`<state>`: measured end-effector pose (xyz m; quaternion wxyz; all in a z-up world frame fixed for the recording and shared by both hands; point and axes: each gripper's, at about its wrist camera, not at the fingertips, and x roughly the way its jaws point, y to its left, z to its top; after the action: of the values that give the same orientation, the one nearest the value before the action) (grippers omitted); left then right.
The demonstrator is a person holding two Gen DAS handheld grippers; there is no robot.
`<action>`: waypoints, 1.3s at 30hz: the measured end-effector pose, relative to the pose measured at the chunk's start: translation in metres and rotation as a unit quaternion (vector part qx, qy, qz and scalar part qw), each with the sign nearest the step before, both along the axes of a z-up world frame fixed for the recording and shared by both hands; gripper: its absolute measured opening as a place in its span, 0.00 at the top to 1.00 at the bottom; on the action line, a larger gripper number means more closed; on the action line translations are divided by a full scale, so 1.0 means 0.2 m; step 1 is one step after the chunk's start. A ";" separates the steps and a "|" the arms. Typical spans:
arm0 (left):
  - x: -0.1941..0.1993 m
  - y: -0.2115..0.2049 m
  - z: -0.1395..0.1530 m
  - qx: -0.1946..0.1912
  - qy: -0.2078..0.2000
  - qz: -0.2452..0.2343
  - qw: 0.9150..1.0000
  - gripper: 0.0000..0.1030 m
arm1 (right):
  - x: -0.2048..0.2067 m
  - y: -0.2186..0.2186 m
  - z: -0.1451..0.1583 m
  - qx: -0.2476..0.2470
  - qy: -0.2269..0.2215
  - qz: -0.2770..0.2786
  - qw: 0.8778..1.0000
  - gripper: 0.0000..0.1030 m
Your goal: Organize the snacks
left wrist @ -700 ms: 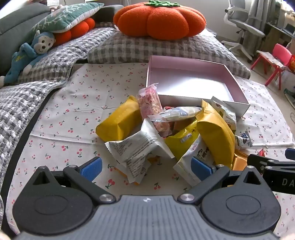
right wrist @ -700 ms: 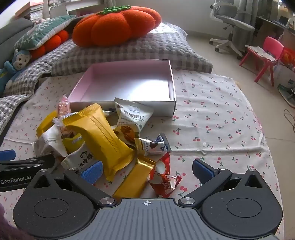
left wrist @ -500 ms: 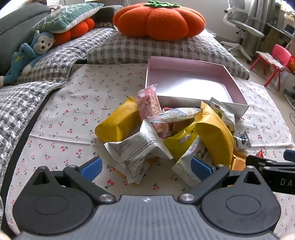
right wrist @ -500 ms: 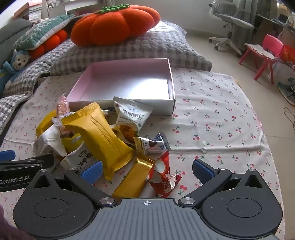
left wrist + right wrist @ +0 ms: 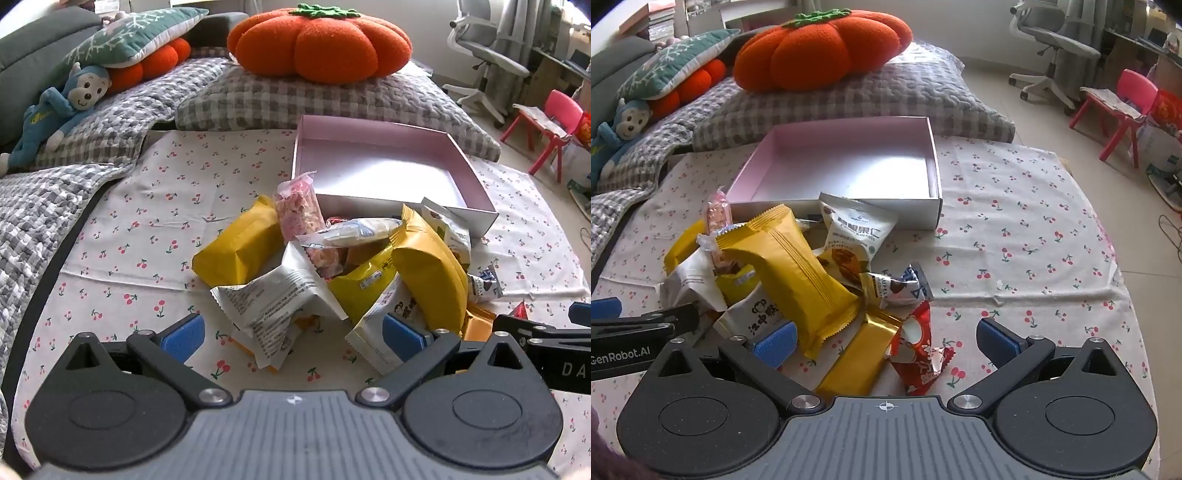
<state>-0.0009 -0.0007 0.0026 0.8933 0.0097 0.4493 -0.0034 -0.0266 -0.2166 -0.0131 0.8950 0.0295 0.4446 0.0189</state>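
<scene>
A pile of snack packets lies on a cherry-print cloth point(image 5: 147, 229) in front of an empty pink box point(image 5: 384, 173), also in the right wrist view point(image 5: 849, 162). The pile holds yellow packets point(image 5: 236, 247) point(image 5: 790, 269), a silver-white packet point(image 5: 277, 299), a pink candy bag point(image 5: 299, 210), a nut bag point(image 5: 857, 236), a gold bar point(image 5: 860, 354) and a red packet point(image 5: 919, 350). My left gripper point(image 5: 291, 334) is open just before the silver-white packet. My right gripper point(image 5: 884, 338) is open over the gold bar and red packet.
An orange pumpkin cushion point(image 5: 321, 40) sits on grey checked pillows point(image 5: 314, 99) behind the box. A blue monkey toy point(image 5: 59, 110) lies at the far left. A pink child's chair point(image 5: 1123, 103) and an office chair point(image 5: 1049, 40) stand on the floor to the right.
Both grippers have edged slightly forward toward the pile; the packets and box sit a little lower in both views. Both stay open and empty.
</scene>
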 end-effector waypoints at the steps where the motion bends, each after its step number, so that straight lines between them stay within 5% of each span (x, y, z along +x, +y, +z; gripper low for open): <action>1: 0.00 0.00 0.00 0.000 0.000 0.000 1.000 0.00 | 0.00 0.00 0.00 0.000 0.001 0.002 1.000 0.00; 39: 0.00 0.00 0.02 -0.002 0.001 -0.001 1.000 0.00 | 0.01 0.01 0.05 0.026 0.016 0.012 0.999 0.00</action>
<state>-0.0004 -0.0011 0.0057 0.8931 0.0087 0.4498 -0.0055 -0.0254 -0.2152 -0.0040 0.8866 0.0475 0.4582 0.0409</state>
